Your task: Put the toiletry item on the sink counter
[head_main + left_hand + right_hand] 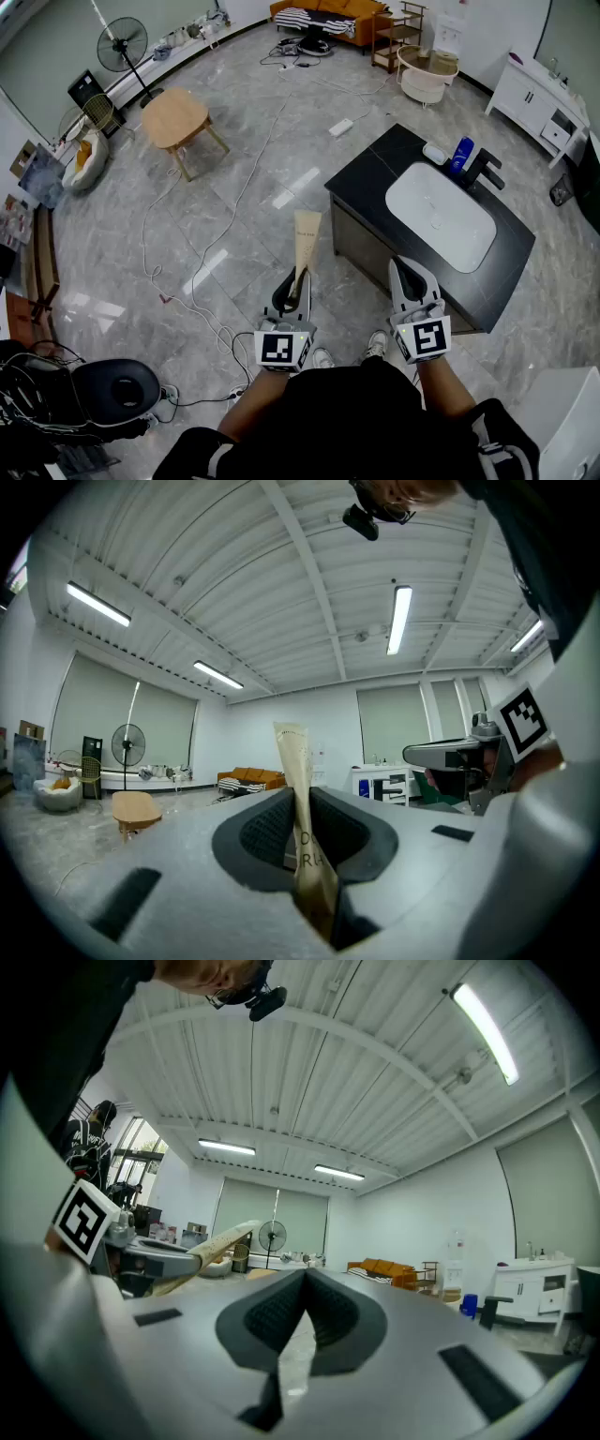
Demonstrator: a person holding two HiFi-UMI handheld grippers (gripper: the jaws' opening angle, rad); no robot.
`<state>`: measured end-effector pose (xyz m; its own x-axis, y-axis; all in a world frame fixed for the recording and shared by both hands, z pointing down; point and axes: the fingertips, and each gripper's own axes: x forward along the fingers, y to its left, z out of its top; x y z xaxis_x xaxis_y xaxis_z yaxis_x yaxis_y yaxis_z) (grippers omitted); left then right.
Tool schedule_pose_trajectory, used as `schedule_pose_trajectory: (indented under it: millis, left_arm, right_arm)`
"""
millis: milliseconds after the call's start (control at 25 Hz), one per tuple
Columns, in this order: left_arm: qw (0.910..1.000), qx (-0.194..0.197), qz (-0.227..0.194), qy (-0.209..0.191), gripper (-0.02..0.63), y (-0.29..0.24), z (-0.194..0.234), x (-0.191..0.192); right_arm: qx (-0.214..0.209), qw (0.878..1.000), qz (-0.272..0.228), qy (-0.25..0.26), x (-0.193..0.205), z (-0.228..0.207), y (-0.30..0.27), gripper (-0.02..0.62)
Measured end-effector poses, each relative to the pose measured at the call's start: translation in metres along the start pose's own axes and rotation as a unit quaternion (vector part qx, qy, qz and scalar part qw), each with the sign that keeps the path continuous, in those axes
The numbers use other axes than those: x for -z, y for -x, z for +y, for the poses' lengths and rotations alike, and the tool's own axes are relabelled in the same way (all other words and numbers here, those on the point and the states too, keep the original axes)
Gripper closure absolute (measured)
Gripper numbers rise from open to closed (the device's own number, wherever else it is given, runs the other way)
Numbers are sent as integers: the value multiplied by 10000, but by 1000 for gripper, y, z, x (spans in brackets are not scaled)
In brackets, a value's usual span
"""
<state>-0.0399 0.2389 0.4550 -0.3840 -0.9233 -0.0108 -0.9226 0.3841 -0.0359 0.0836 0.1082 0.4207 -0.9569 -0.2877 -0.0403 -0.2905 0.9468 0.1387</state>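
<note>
You're clamping your left gripper jaws on the tan toiletry tube, holding it over the floor near the black sink tabletop. Your right gripper jaws are sitting together, empty.

The left claw pinched a tan toiletry tube, which stood upright between its dark pads. Beyond stood a fan, a round wooden table and an orange sofa. The right claw reached in from the right.
</note>
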Motion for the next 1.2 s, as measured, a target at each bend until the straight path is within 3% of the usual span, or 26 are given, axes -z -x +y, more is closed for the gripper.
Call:
schedule_pose_trajectory:
  millis: [320,720,1200]
  left_arm:
    - [10000,62,-12,-71,541,-1,8,-1]
    - [9996,252,20,-78,541,-1,33,4]
    - [9977,680,38,-70,541,-82,31,18]
  right_arm:
    - [14,10000,4,67,-4,6,-10,592]
    - [323,9993,-143,92,-6,12,-25,589]
    - [416,9990,-32,135,10,-31,-63,589]
